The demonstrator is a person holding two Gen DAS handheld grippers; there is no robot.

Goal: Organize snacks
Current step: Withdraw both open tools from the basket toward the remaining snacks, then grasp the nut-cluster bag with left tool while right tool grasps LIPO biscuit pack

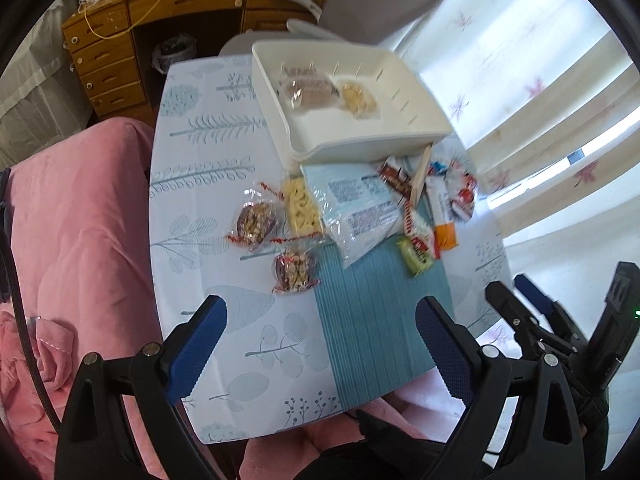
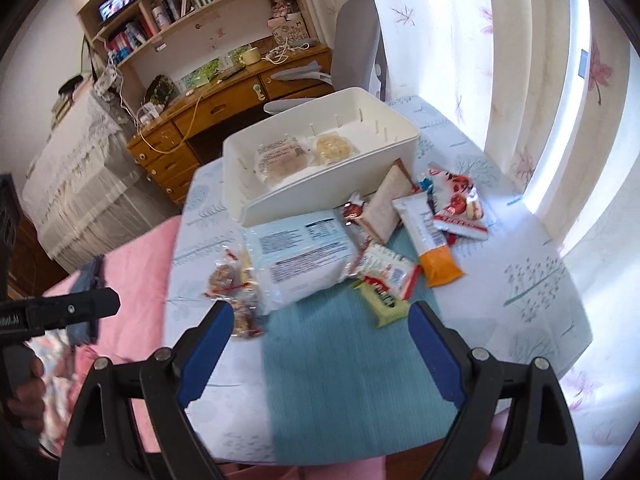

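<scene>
Patterned table (image 1: 208,152): both claws (image 1: 320,332) (image 2: 320,332) angled down, apparently hovering, spread apart, empty.

Bin (image 2: 256,204) at far side of table (image 1: 192,152), two packets (image 2: 304,156) in it. Loose snacks (image 2: 384,276) piled before bin. Large flat pack (image 2: 304,260) left-centre; nut bars (image 1: 252,220) left of it.

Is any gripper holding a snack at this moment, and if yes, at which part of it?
Nothing is held. The left gripper and the right gripper both stand open and empty above the table.
</scene>
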